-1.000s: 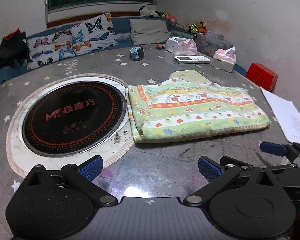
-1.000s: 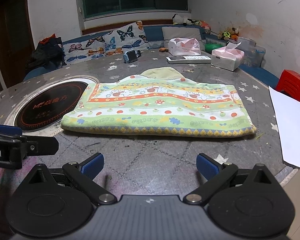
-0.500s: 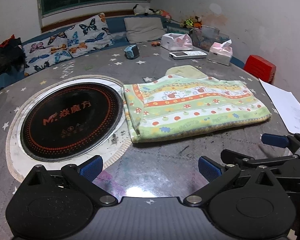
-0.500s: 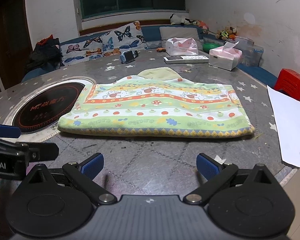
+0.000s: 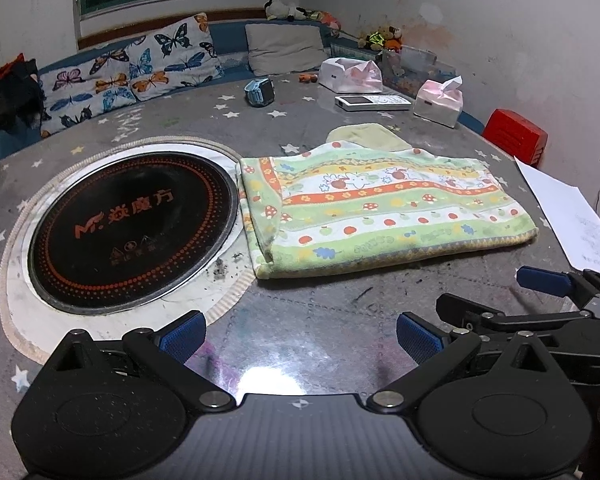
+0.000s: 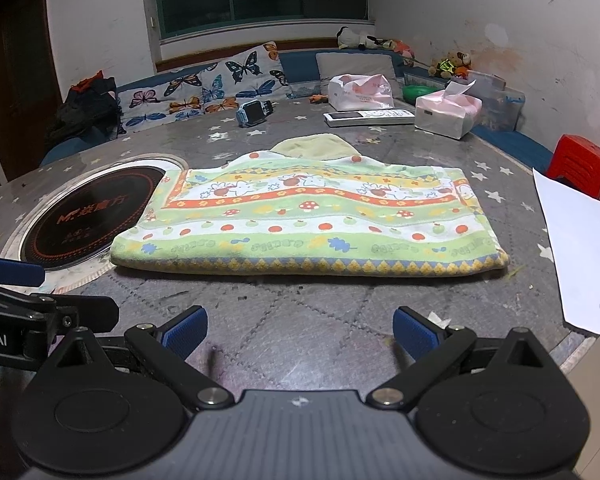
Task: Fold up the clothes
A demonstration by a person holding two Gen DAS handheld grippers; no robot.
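Right wrist: star-printed table [image 6: 380, 140], butterfly cushions [image 6: 204, 84] behind.

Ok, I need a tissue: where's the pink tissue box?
In both views the pink tissue box sits at the table's far right edge, beside the white remote, beyond the folded towel.

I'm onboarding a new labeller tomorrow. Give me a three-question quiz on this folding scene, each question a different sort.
1. True or false: the left gripper is shut on the patterned cloth.
2. Which lies just left of the cloth? A) black round hob B) a red stool C) a tissue box
3. Fill in: the right gripper hovers open over the ____, short of the cloth's near edge.

Key: 1 false, both grippers are open and empty; 2 A; 3 table.
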